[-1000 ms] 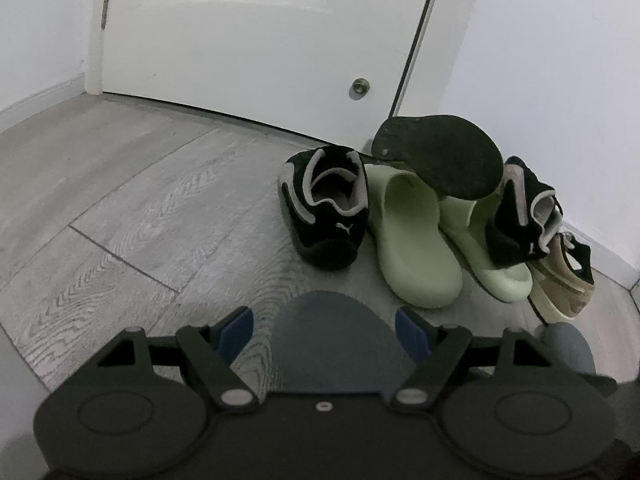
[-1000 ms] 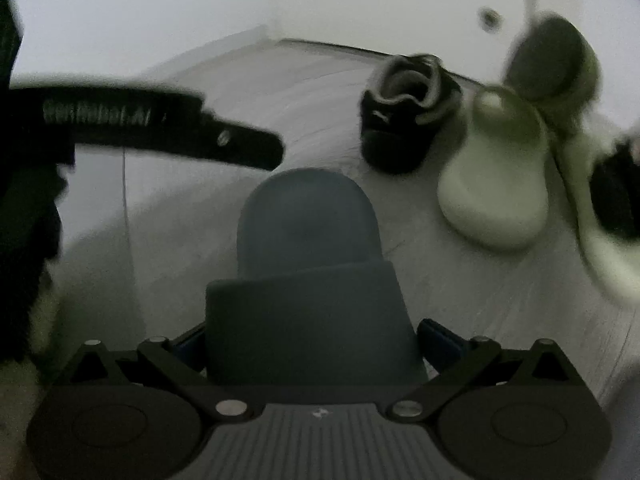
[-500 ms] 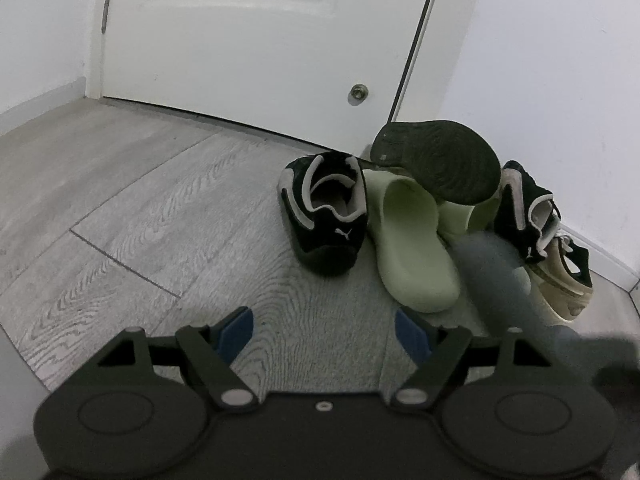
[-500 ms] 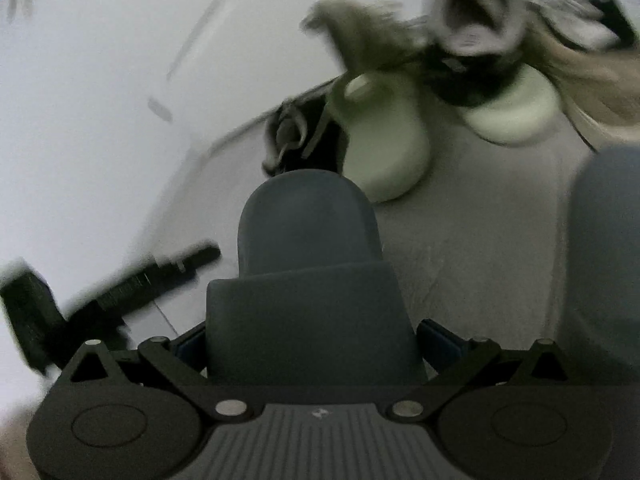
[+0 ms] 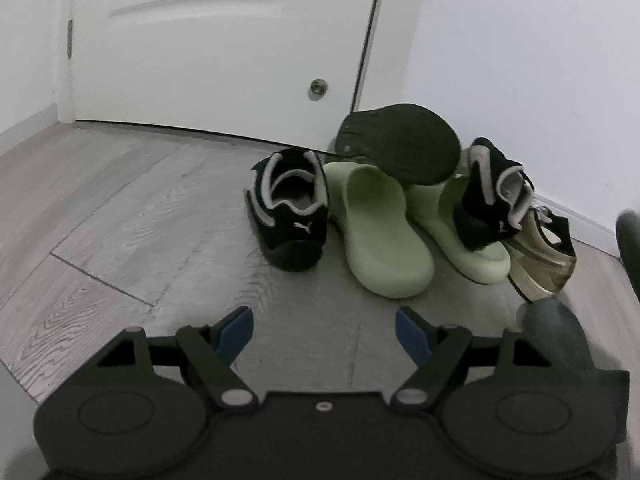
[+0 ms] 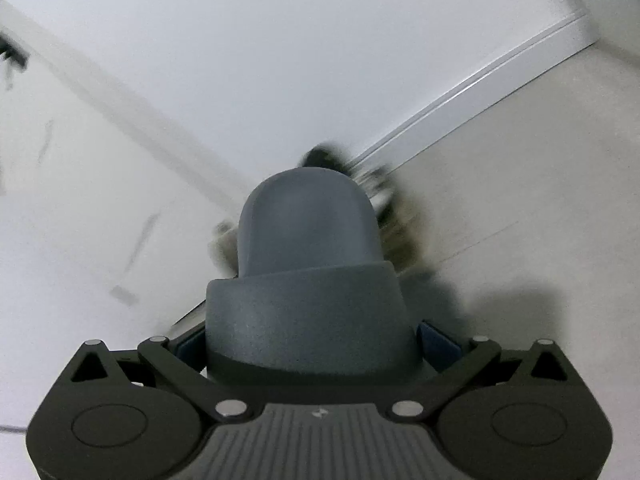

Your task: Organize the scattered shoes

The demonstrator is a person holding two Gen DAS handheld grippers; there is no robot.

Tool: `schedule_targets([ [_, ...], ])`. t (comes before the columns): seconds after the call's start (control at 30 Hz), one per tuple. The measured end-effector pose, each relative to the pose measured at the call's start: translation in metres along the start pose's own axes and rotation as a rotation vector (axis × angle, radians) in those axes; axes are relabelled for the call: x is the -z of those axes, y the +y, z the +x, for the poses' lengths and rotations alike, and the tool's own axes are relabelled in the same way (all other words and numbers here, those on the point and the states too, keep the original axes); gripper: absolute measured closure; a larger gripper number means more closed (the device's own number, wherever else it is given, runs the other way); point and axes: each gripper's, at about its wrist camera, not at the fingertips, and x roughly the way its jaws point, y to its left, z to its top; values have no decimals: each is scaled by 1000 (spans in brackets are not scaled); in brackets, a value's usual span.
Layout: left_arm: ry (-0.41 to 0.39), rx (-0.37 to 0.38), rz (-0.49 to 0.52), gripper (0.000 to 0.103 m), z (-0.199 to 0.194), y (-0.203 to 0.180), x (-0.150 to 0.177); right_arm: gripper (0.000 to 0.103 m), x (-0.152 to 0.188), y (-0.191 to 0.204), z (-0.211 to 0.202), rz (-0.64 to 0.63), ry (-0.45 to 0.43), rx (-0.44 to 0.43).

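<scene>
Right gripper (image 6: 310, 340) clamps a grey-blue rubber slide sandal (image 6: 308, 248), frame centre. Left gripper (image 5: 324, 326) gapes empty, low in frame. Black suede sneakers (image 5: 290, 212), pale green foam slides (image 5: 380, 232), tan shoe (image 5: 540, 256) remain heaped mid-right by the white door (image 5: 220, 40): sorting barely begun.

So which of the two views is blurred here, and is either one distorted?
Left wrist view: sharp, with the black sneaker and green slide crisp, though fisheye bends the door's bottom edge. Right wrist view: motion-smeared shoes behind the sharp grey slipper, and the room appears tilted.
</scene>
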Motion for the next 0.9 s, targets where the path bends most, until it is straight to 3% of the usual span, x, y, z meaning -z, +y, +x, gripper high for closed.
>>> schedule_targets([
  [0.2,12,15,23,24,2,-13,3,1,10,-26,-4,-100,-7,253],
  [0.43,29,21,45,24,5,-22,5,1,44,-35,13,-192,61,388],
  [0.67,38,33,53,24,7,-26,7,1,60,-15,31,-429,92,495],
  [0.9,39,46,56,24,6,-27,8,1,76,-5,44,-453,123,486],
])
